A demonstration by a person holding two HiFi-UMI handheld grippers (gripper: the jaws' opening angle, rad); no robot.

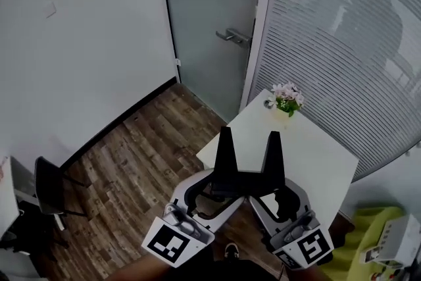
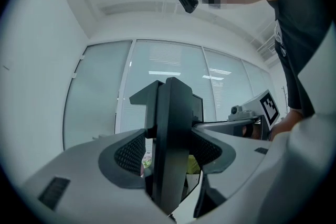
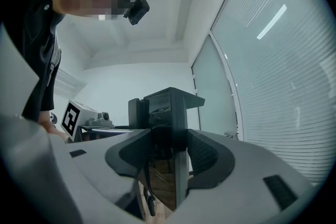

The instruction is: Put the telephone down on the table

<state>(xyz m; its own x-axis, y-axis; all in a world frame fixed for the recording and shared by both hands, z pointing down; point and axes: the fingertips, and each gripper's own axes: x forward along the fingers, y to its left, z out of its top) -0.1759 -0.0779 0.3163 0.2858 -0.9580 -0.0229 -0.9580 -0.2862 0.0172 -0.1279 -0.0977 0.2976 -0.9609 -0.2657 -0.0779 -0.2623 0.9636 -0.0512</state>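
Note:
The black telephone (image 1: 245, 186) hangs in the air in front of me, over the near edge of the white table (image 1: 316, 148). My left gripper (image 1: 223, 176) and right gripper (image 1: 273, 178) sit side by side, each shut on it, with a black upright part rising from between each pair of jaws. The left gripper view shows the telephone (image 2: 173, 144) edge-on, clamped between the two meshed pads of the left gripper (image 2: 170, 157). In the right gripper view its glossy face (image 3: 167, 170) mirrors the wood floor, gripped by the right gripper (image 3: 168, 157).
A small pot of pink flowers (image 1: 287, 100) stands at the table's far corner. Behind it are a frosted glass door (image 1: 210, 23) with a lever handle (image 1: 233, 36) and a striped glass wall. A black chair (image 1: 49, 187) is at left, a yellow-green seat (image 1: 368, 233) at right.

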